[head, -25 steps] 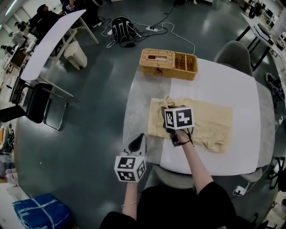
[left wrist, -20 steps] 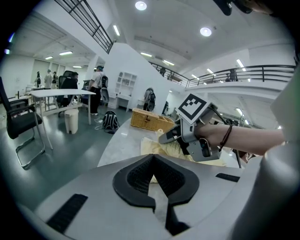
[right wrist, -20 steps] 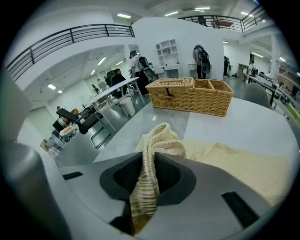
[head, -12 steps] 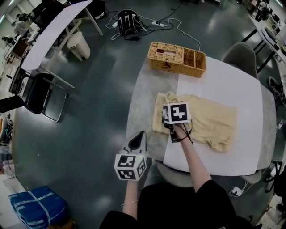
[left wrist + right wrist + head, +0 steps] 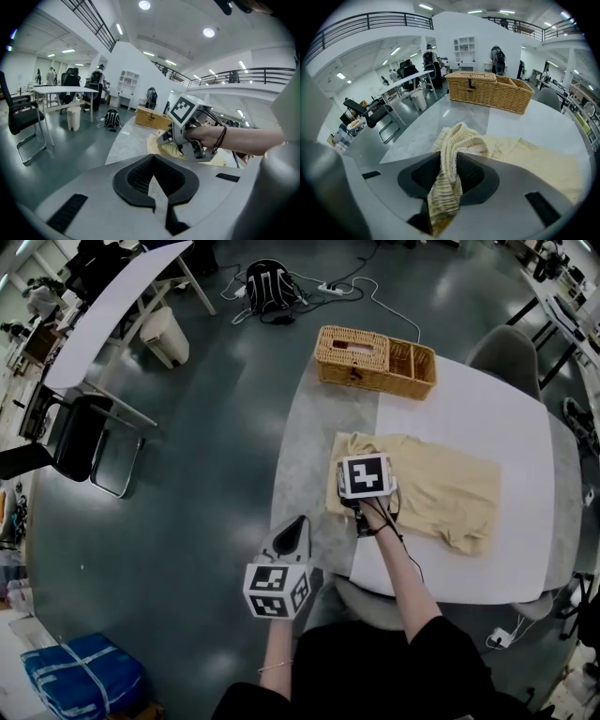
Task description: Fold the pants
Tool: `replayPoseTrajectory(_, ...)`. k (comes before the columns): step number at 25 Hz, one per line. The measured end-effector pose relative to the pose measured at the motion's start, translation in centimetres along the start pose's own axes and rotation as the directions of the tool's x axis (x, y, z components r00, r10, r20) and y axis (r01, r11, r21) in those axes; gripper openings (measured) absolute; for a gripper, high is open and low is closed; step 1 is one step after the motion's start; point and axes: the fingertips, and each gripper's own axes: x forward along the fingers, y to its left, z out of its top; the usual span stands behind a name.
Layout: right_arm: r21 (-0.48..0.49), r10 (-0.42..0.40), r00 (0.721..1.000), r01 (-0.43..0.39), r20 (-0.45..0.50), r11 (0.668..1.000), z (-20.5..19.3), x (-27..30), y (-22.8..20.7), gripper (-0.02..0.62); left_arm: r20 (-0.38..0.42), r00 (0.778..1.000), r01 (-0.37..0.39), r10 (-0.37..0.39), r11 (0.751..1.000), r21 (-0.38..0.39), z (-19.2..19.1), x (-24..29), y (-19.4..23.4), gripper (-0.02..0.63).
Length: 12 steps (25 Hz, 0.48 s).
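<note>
I am looking down on a rectangular woven wicker basket [image 5: 377, 362] sitting at the far edge of the white-and-grey counter [image 5: 469, 413]. A grey padded chair [image 5: 502, 352] is standing behind it. On the floor, a black backpack [image 5: 267, 284] is lying near a long white table [image 5: 112, 307] and a black office chair [image 5: 80, 451].

Grey left tool [image 5: 152, 161] and right tool [image 5: 449, 164] carry black-and-white marker cubes [image 5: 275, 590]; black top [image 5: 375, 681], dark wrist cord [image 5: 386, 529]

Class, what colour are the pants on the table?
Pale yellow pants, best in the head view.
</note>
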Motion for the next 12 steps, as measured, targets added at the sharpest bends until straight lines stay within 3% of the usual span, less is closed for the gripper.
replayPoseTrajectory(8, -0.010, -0.030, 0.999, 0.030, -0.029, 1.000, -1.0, -0.1, 0.9, 0.152, 0.005, 1.000, 0.003, -0.003, 1.000, -0.005, 0.0, -0.3, 0.3, 0.008)
replayPoseTrajectory(12, -0.018, -0.007, 1.000, 0.007, 0.014, 1.000, -0.4, -0.1, 1.9, 0.197, 0.007, 1.000, 0.002, -0.002, 1.000, -0.005, 0.0, -0.5, 0.5, 0.008)
